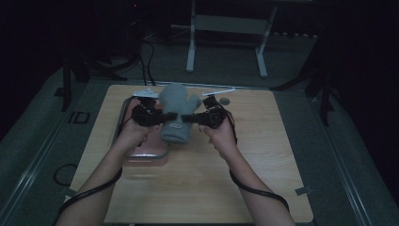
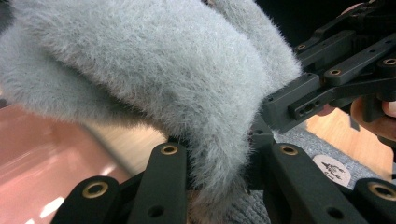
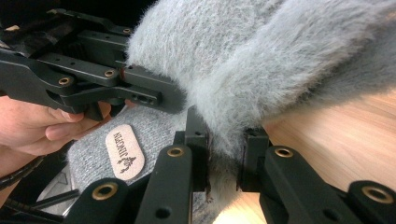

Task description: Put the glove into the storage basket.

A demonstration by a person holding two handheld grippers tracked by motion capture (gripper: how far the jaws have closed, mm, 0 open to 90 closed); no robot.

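A fuzzy grey mitten (image 1: 178,106) is held up over the wooden table (image 1: 263,155) between both grippers. Its ribbed cuff hangs low and carries a small tan label (image 1: 175,126). My left gripper (image 1: 162,117) pinches the mitten's left side. In the left gripper view the black jaws (image 2: 217,154) are shut on a fold of the grey mitten (image 2: 163,70), with the other gripper (image 2: 289,105) close at the right. My right gripper (image 1: 188,118) pinches the right side. Its jaws (image 3: 224,144) squeeze the mitten's fur (image 3: 261,56), near the label (image 3: 123,151) and the left gripper (image 3: 154,95).
A pink tray (image 1: 146,155) with a grey rim lies on the table under my left hand. A small round dark object (image 1: 225,100) sits near the table's far edge. A white frame's legs (image 1: 190,52) stand on the floor beyond. Cables trail from both forearms.
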